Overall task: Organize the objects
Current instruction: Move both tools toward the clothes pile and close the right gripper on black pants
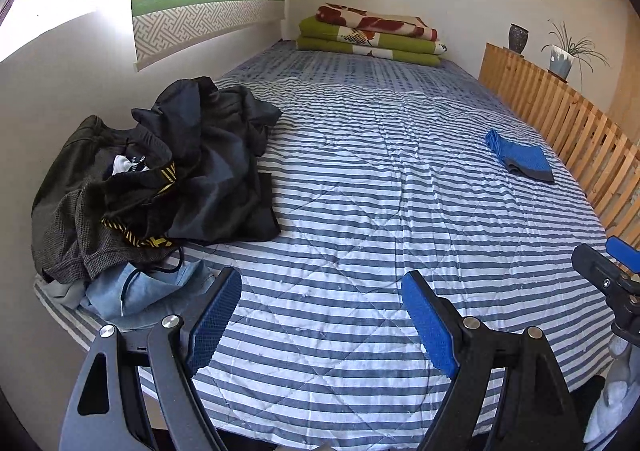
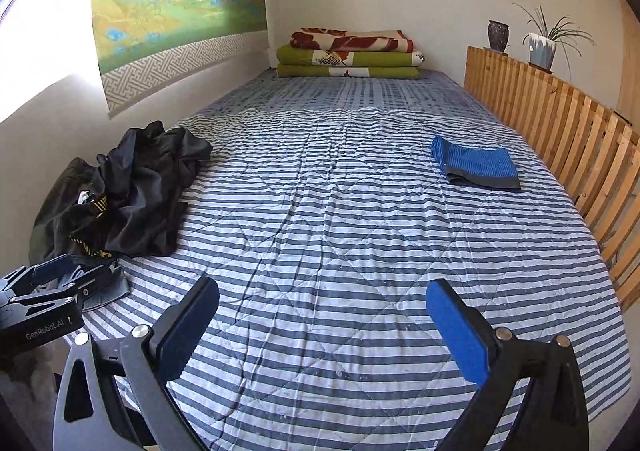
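**Between garments: both grippers empty, the pile is next**

I hold both tools low at the near end of the bed, over the blue-and-white striped quilted cover (image 1: 360, 179). My left gripper (image 1: 322, 325) has its blue pads spread wide with nothing between them, and my right gripper (image 2: 322, 331) is just as wide apart and just as empty.

One piece looks finished: a folded blue ribbed garment with a grey band (image 2: 478, 165) lies flat at the right of the frame, near the slatted wooden rail (image 2: 560, 131). So I judge I am between items, about to fetch the next one.

That next one sits in the rumpled heap of dark clothes (image 1: 168, 171) at the left of the left wrist view, against the white wall. A slack black jacket-like fabric (image 1: 224, 155) lies on top. Beside it are a dark knitted piece (image 1: 64, 211), a black strap with yellow markings (image 1: 136, 237) and pale blue denim (image 1: 152, 291) at the bottom edge.

The move calls for swinging left, pinching one loose top layer only, and lifting it clear onto the open middle of the bed. The layers tangle, so I may drag more than one.
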A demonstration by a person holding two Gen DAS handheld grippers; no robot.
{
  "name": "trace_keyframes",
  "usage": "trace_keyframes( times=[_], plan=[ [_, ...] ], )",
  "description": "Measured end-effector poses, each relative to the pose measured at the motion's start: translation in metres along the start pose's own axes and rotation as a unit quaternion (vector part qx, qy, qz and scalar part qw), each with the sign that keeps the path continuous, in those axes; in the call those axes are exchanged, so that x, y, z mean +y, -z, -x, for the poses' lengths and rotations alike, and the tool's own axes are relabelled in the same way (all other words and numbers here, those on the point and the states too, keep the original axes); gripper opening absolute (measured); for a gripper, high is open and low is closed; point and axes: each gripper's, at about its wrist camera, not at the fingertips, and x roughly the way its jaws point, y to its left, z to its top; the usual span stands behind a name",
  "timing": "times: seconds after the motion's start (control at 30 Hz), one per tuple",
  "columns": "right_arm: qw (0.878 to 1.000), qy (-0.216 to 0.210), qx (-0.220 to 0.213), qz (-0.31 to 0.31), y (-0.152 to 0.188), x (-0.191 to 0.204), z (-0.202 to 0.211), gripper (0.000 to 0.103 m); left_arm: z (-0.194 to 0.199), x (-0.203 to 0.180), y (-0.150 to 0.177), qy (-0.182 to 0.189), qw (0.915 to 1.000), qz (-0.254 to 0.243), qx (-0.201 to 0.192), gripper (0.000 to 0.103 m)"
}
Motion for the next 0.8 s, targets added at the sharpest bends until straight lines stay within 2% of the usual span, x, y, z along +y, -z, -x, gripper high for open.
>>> trace_keyframes(
  times=[0.37, 0.6, 0.8],
  plan=[
    [0.999, -0.031, -0.018, 0.030, -0.024, 0.015, 0.018, 0.102, 0.023, 0.009, -0.023, -0.016, 0.9996, 0.002, -0.025, 0.085],
    [0.996, -0.063, -0.026, 0.051, -0.048, 0.041, 0.016, 0.102, 0.027, 0.041, -0.038, -0.034, 0.9986, 0.018, -0.035, 0.085],
    [0.994, -0.079, -0.017, 0.071, -0.066, 0.072, -0.002, 0.100, 0.023, 0.080, -0.053, -0.052, 0.9970, 0.040, -0.042, 0.085]
  ],
)
